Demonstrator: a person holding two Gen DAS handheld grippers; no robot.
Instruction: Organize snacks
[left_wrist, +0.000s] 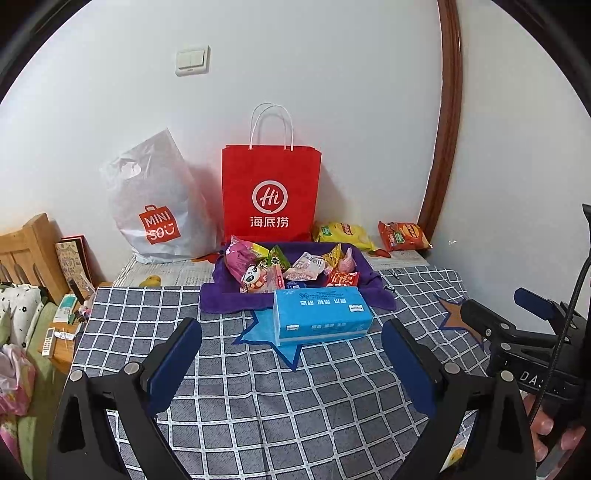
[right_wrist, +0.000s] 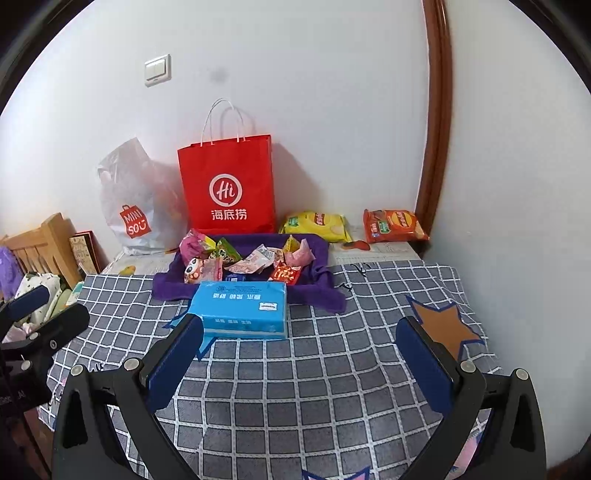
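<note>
Both grippers, left (left_wrist: 291, 362) and right (right_wrist: 299, 354), hang with jaws spread wide and empty over the checked cloth (left_wrist: 258, 406). Tissue box (right_wrist: 240, 310) sits at twelve o'clock of each, apart from the pads. Beyond it, purple tray (right_wrist: 317, 258) holds a heap of small snacks (right_wrist: 236, 262). Yellow chips (right_wrist: 317, 225) and orange chips (right_wrist: 395, 225) lie at one o'clock by the wall, outside the tray. Red bag (left_wrist: 271, 195) stands behind. Judgement: between picks; next move calls for reaching past the box to a loose chip packet.
</note>
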